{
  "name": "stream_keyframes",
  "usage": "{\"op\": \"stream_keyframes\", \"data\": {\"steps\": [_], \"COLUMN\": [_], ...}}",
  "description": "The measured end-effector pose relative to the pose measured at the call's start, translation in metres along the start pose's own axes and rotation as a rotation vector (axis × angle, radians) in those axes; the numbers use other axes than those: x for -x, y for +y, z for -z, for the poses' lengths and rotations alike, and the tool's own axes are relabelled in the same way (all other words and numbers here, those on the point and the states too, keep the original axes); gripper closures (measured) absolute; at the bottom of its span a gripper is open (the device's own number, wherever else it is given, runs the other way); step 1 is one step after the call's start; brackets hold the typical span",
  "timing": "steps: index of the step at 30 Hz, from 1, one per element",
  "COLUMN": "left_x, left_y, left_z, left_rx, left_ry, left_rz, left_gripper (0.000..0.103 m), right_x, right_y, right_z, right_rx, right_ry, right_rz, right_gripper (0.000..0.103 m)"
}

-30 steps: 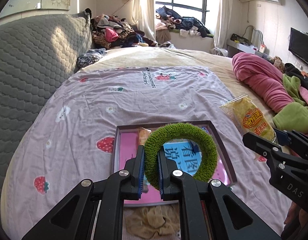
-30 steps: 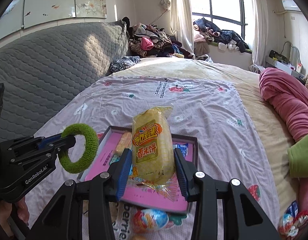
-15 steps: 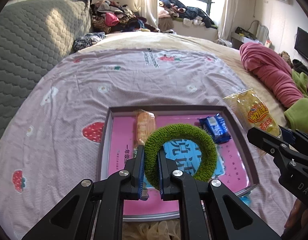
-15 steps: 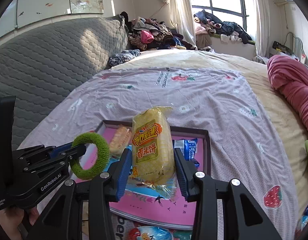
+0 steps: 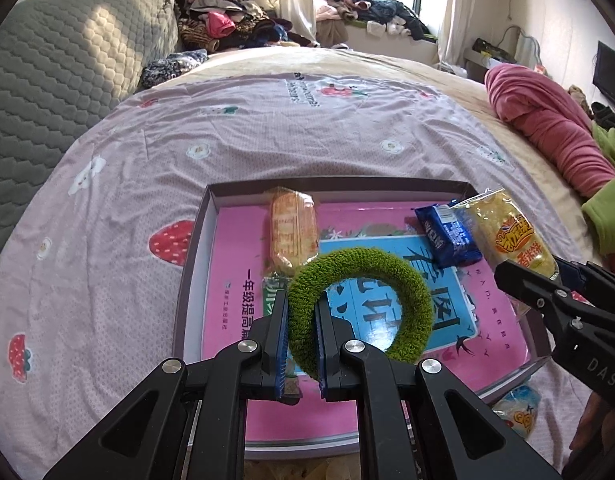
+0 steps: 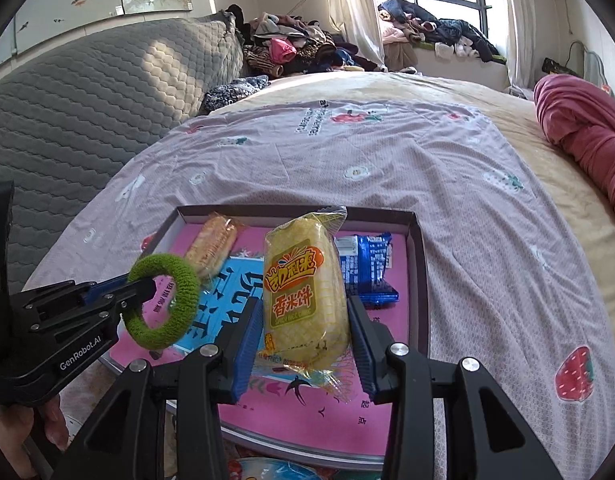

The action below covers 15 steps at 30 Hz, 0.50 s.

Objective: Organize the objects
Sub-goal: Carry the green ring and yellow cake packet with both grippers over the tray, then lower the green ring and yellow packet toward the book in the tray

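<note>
A shallow box (image 5: pixel 195 248) (image 6: pixel 421 264) with a pink and blue printed floor lies on the bed. In it are an orange cracker pack (image 5: pixel 292 229) (image 6: pixel 213 244) and a blue snack pack (image 5: pixel 447 236) (image 6: pixel 367 266). My left gripper (image 5: pixel 301 320) (image 6: pixel 141 290) is shut on a fuzzy green ring (image 5: pixel 387 280) (image 6: pixel 163 300), which hangs low over the box's left half. My right gripper (image 6: pixel 305 330) is shut on a yellow rice-cake packet (image 6: pixel 303 288) (image 5: pixel 511 236), held over the box's right side.
A lilac strawberry-print sheet (image 5: pixel 267 128) covers the bed. A grey quilted headboard (image 5: pixel 59 80) rises on the left. Pink and green bedding (image 5: pixel 547 128) is piled on the right. Another snack packet (image 5: pixel 519 408) lies just outside the box's near right corner. Clothes heap by the window.
Both grippers have come down and forward toward the box, which now looks larger and nearer. The ring and the yellow packet stay gripped as before.
</note>
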<state>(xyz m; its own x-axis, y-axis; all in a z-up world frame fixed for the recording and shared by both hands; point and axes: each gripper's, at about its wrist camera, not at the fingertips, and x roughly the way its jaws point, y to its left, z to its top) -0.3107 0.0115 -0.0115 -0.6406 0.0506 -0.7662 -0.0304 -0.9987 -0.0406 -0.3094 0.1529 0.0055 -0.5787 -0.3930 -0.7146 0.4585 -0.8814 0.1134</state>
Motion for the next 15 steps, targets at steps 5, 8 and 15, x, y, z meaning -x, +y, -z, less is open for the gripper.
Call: {"op": "stream_keyframes", "data": {"steps": [5,8,15], "left_x": [-0.006,-0.01,-0.016], "left_y": [0.0,0.001,0.001], "left_z": [0.005,0.007,0.012], "left_rx": [0.001,-0.003,-0.004], "left_ry": [0.013,0.021,0.034], "left_rz": [-0.003,-0.006,-0.011], "left_gripper": [0.091,0.091,0.091], "right_x": [-0.007,-0.013,-0.019], "right_y": [-0.005,-0.007,-0.007], "right_z": [0.004,0.006,0.01], "right_rx": [-0.011,-0.012,-0.007], "right_ry": [0.019,0.035,0.054], "right_rz": [-0.006,-0.006,0.001], "right_gripper": [0.06,0.06,0.06]}}
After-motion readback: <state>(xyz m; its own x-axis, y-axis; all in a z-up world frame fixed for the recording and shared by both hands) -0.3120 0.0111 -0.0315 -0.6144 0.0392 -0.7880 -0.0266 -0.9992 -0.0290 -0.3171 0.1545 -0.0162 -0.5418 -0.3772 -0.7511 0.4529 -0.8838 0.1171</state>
